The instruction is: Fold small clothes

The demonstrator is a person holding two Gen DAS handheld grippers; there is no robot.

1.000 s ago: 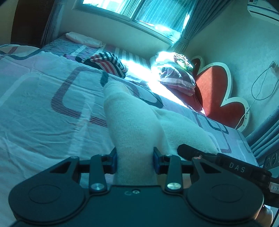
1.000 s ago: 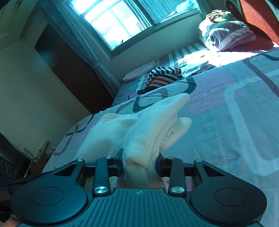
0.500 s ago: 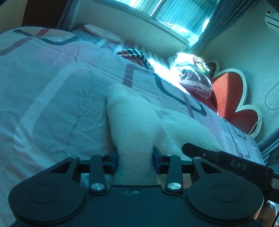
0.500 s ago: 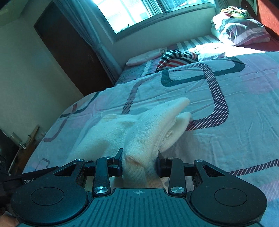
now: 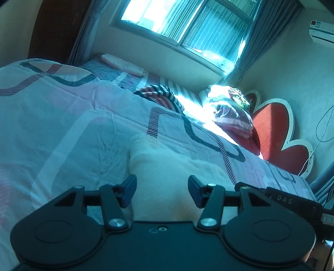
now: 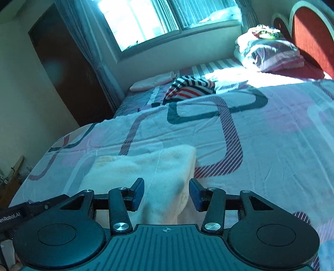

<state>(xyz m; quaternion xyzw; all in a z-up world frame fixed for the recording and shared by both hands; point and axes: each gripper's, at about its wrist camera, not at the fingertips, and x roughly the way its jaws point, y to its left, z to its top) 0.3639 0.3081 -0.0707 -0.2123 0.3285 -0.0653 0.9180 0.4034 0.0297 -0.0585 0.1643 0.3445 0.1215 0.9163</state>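
Both grippers are letting go: the left gripper (image 5: 162, 188) has its jaws opening, the pads now clear of the cream garment (image 5: 167, 166) lying between them on the bedspread (image 5: 73, 125). Same for the right gripper (image 6: 166, 191), jaws opening, the cloth's folded edge between its fingers (image 6: 138, 190), ungripped.

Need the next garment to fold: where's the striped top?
In both wrist views the striped top lies at the bed's far side below the window, beside the pink pillow.
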